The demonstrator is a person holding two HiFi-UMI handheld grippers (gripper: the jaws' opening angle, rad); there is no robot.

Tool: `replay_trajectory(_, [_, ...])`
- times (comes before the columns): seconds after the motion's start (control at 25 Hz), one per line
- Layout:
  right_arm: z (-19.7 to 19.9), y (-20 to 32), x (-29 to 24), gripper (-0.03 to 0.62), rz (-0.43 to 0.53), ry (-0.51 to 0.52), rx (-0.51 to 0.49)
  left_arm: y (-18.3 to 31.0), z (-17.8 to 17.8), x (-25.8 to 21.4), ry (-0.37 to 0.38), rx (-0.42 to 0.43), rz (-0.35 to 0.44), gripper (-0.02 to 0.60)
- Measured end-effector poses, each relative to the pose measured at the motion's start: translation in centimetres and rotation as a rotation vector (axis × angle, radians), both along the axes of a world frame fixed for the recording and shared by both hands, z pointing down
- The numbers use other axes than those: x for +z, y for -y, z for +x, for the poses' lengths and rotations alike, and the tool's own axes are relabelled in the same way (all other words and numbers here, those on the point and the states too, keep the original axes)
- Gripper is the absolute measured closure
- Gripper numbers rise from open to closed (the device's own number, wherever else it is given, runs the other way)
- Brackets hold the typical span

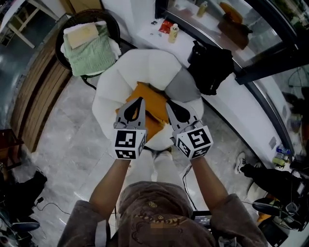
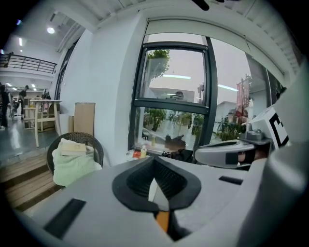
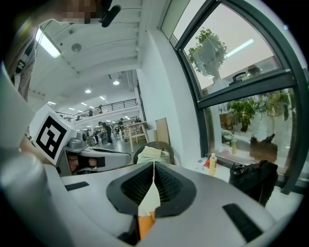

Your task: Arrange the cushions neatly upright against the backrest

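Far left there's one wicker chair (image 1: 89, 14) piled with a green blanket (image 1: 91, 55). In the middle is the round white armchair (image 1: 116, 72) with two cushions on it. The orange cushion (image 1: 145, 92) lies flat on the seat, and the grey cushion (image 1: 182, 87) is propped at the right of the backrest. Both grippers hover side by side over the orange one and block its near half. The left gripper (image 1: 140, 102) has its jaws pinched together with nothing in them, and the right gripper (image 1: 169, 107) is the same. On the right, one black bag (image 1: 210, 67) sits on the white ledge (image 1: 231, 106), close to the grey cushion.
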State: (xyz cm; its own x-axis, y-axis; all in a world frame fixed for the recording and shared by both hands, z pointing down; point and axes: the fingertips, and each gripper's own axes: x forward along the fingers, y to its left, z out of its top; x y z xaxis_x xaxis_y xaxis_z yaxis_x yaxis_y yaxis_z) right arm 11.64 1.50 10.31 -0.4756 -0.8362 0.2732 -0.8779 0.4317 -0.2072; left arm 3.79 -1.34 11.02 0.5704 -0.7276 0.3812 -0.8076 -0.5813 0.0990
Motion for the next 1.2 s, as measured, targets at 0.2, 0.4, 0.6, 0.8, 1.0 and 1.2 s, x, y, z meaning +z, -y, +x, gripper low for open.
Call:
replay_trajectory(0.2, [0.5,2.1,4.0,0.572,-0.011,0.008,0.026,2.1,0.1,4.8,0.009,0.002,-0.022,0.577])
replay_trajectory(0.4, [1.1,3.6,9.3,0.572,-0.040,0.007,0.035,3.2,0.1,11.1,0.036,-0.007,-0.069,0.577])
replay_trajectory(0.6, [0.9,4.1,14.9,0.572,-0.074,0.008,0.023,3.7,-0.2,16.8,0.057,-0.005,-0.100,0.577])
replay_trajectory(0.8, [0.7,3.8,20.4,0.572,-0.119,0.003,0.008,3.3,-0.1,22.0,0.055,-0.013,-0.138,0.577])
replay_trajectory(1.0, [-0.3,3.6,25.1,0.572,-0.167,-0.006,-0.002,2.6,-0.5,26.3,0.057,-0.008,-0.182,0.577])
replay_trajectory(1.2, [-0.6,4.7,27.6,0.572,-0.202,-0.034,-0.032,3.3,-0.5,29.0,0.072,-0.010,-0.213,0.577])
